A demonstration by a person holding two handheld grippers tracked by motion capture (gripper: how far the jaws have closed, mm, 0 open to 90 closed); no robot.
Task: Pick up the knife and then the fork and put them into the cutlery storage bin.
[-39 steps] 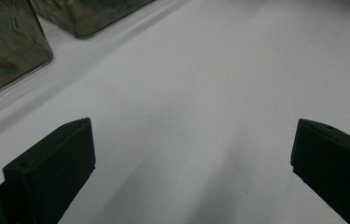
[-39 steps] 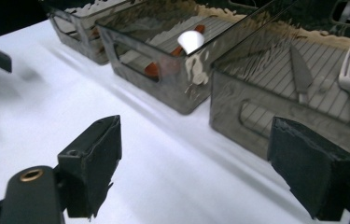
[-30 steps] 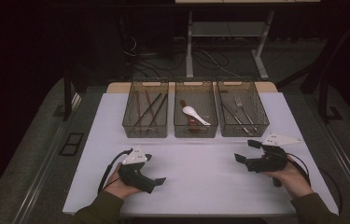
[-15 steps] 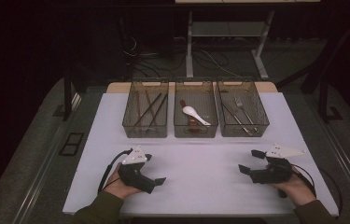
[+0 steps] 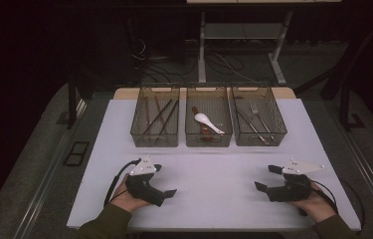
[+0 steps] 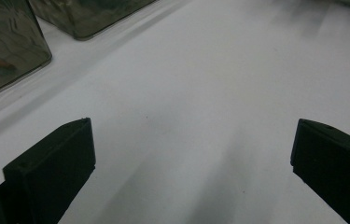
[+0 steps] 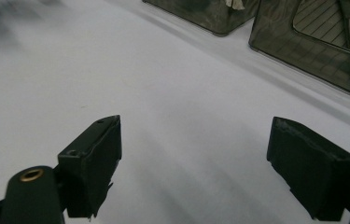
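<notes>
Low in the high view, the left gripper [image 5: 163,180] and right gripper [image 5: 267,178] rest on the white table [image 5: 214,164], jaws spread wide and empty. Three mesh bins sit mid-frame; the middle bin [image 5: 209,142] holds a white spoon [image 5: 207,121]. The side bins' utensils are dim, and both gripper views crop the bins at their top edges.

Left black two-jaw gripper [image 5: 163,180] sits low at the near left of the high view, held in the person's left hand [image 5: 127,195]; olive sleeve enters from the bottom edge. Jaws spread wide, nothing between them, pointing right and slightly forward. Right black two-jaw gripper [image 5: 267,178] sits low at the near right, held in the right hand [image 5: 312,201]. Jaws likewise wide apart and empty, pointing left. Each carries a grey three-cornered top plate and a trailing cable.
</notes>
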